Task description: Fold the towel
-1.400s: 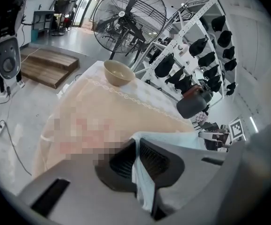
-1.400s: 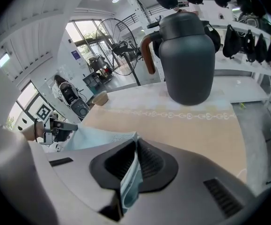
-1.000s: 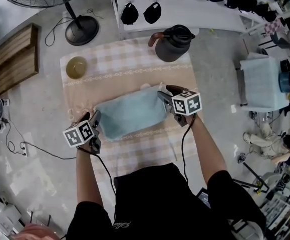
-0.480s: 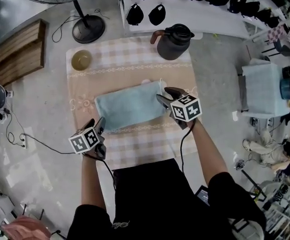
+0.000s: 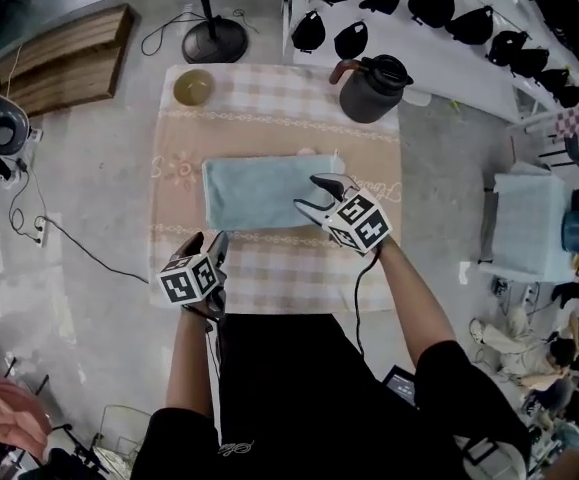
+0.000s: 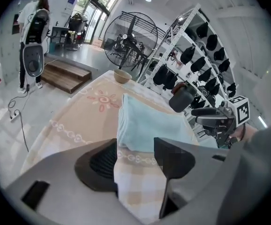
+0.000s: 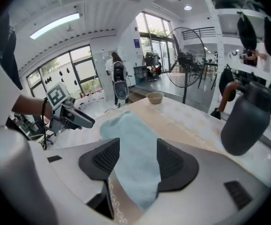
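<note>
The light blue towel (image 5: 264, 193) lies folded in a flat rectangle across the middle of the checked tablecloth (image 5: 279, 268). My right gripper (image 5: 307, 192) hovers over the towel's near right part, its jaws opening; the towel (image 7: 135, 149) shows through the gap but the pads do not press on it. My left gripper (image 5: 215, 248) is open over the cloth, short of the towel's near left edge (image 6: 149, 121), with nothing between its fingers. In the left gripper view the right gripper (image 6: 215, 121) shows at the right.
A dark jug (image 5: 372, 88) stands at the far right of the table and a small bowl (image 5: 193, 87) at the far left. Behind are a fan base (image 5: 214, 40), wooden steps (image 5: 64, 63) and a white shelf with black caps (image 5: 419, 8).
Both grippers have drawn back from the towel toward the person, the left off its near left corner. The right jaws stand wider. The towel stays flat on the cloth.
</note>
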Action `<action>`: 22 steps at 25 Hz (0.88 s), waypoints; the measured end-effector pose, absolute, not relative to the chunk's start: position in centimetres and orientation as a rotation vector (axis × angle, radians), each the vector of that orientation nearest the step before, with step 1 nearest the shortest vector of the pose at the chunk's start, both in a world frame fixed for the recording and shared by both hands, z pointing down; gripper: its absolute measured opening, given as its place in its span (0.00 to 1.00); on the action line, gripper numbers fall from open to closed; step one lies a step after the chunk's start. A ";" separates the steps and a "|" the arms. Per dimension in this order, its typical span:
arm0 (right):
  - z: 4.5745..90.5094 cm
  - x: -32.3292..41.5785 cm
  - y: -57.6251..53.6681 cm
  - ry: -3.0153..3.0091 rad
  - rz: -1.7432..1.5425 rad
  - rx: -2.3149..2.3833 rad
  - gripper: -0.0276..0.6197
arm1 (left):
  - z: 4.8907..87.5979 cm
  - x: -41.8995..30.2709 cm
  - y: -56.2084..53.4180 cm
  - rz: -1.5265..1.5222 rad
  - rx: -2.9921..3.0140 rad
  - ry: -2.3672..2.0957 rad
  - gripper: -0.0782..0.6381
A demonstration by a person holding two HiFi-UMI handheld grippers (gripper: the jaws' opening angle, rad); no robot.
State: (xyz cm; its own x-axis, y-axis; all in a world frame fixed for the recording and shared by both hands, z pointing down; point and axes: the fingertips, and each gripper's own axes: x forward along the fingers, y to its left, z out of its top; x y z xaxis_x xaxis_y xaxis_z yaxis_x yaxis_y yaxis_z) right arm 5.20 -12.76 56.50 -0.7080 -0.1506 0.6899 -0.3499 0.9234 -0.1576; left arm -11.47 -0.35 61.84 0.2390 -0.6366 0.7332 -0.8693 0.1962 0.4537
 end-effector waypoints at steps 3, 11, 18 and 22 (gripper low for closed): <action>55.6 4.1 -11.8 -2.381 0.270 0.252 0.41 | 61.6 -10.8 1.5 0.250 1.466 -1.518 0.43; 54.8 -0.5 -10.9 -2.401 0.058 -0.011 0.44 | 61.5 -9.6 3.7 0.131 1.348 -1.628 0.43; 55.7 -4.7 -12.1 -2.356 0.083 -0.110 0.44 | 62.2 -9.7 2.3 0.089 1.330 -1.604 0.43; 57.1 -7.5 -13.4 -2.311 0.097 -0.160 0.44 | 63.0 -11.0 0.7 0.055 1.303 -1.599 0.43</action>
